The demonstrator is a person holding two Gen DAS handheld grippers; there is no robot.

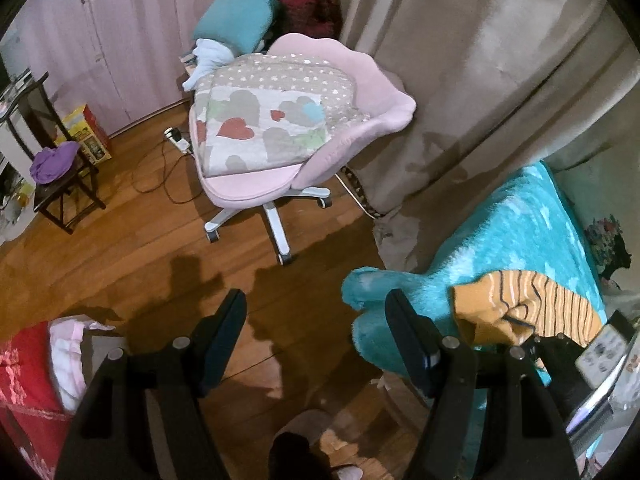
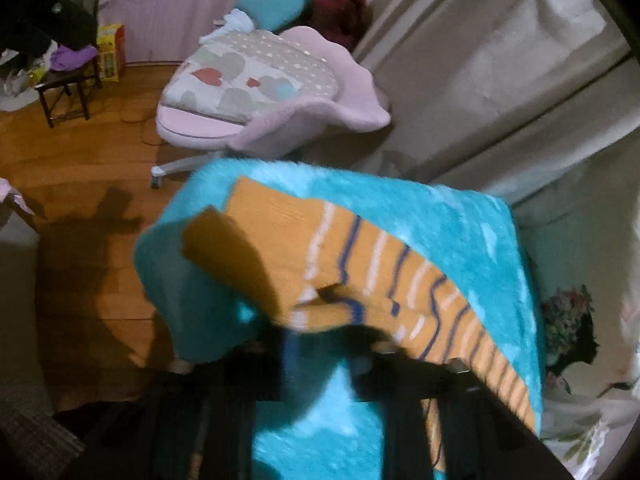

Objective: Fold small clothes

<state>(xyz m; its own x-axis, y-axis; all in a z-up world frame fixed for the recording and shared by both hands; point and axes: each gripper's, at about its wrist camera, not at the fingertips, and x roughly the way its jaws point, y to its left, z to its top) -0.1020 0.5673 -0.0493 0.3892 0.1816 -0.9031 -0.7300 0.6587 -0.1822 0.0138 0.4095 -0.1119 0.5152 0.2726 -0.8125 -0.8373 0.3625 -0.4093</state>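
An orange striped small garment [image 2: 360, 264] lies partly folded on a turquoise fluffy blanket [image 2: 460, 220]. It also shows in the left wrist view [image 1: 532, 304], at the right, on the same blanket [image 1: 516, 224]. My left gripper [image 1: 316, 312] is open and empty, held over the wooden floor to the left of the blanket. My right gripper [image 2: 332, 344] is blurred and sits at the garment's near edge; a fold of the garment covers its fingertips. Its body shows in the left wrist view [image 1: 560, 348] beside the garment.
A pink swivel chair [image 1: 320, 184] with a heart-print cushion stands ahead on the wooden floor [image 1: 120, 264]. Beige curtains [image 1: 480, 80] hang at the right. A dark stool [image 1: 68, 196] with purple cloth stands at the left. Red and pink cloth [image 1: 36, 372] lies at the lower left.
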